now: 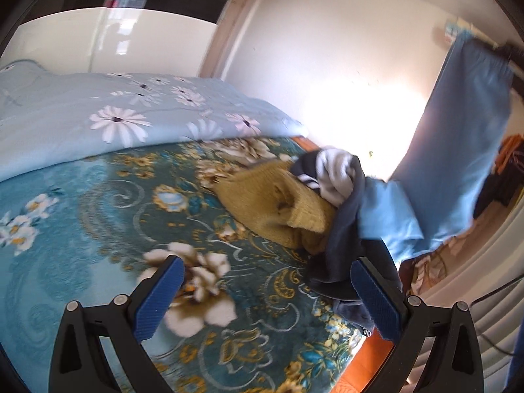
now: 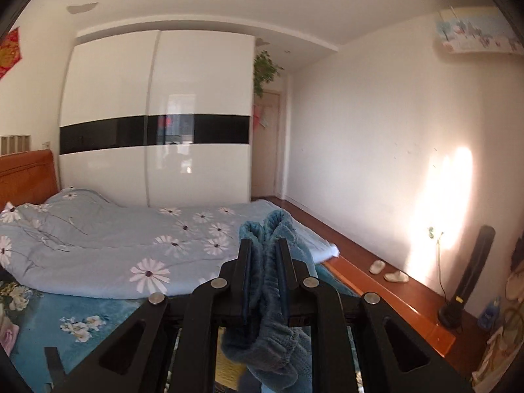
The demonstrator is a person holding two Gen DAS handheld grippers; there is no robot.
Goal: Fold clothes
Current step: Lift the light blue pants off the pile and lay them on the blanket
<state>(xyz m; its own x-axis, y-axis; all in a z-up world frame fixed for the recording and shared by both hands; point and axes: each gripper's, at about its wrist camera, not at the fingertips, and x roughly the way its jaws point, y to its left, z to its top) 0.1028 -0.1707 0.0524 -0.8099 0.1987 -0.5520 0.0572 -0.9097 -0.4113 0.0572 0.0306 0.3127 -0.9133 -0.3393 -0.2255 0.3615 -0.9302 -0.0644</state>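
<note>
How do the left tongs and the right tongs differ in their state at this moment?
The left tongs stand wide open with nothing between the blue pads, while the right tongs are shut on the waistband of a blue garment. The left tongs point down at the flowered bedspread beside a clothes pile; the right tongs are held high, the garment hanging below them. Both have black frames.

Glossy white wardrobe (image 2: 157,118) — mustard sweater (image 1: 278,203) coarse knit, blue garment (image 2: 267,255) soft ribbed cloth
</note>
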